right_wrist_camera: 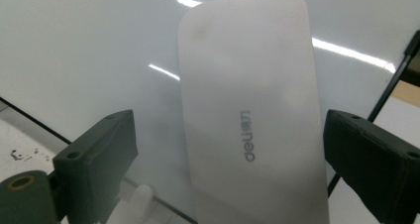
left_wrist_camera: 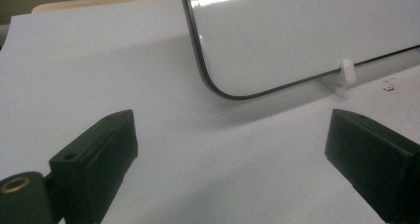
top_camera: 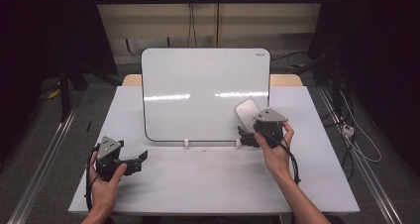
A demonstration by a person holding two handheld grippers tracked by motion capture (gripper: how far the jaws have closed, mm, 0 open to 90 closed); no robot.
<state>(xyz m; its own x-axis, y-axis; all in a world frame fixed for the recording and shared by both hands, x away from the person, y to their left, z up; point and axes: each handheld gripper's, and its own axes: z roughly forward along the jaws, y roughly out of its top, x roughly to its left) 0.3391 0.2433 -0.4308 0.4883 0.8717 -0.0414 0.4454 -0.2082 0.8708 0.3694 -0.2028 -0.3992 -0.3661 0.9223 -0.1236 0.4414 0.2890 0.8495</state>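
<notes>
A white board eraser marked "deli" lies flat against the lower right of an upright whiteboard. My right gripper is held just below and in front of it. In the right gripper view this gripper is open, one black jaw on each side of the eraser and neither touching it. My left gripper rests low over the table's front left, open and holding nothing, aimed at the whiteboard's lower left corner.
The whiteboard stands on small white clip feet on a white table. A few dark specks lie on the table near the board's bottom edge. Cables and dark floor surround the table.
</notes>
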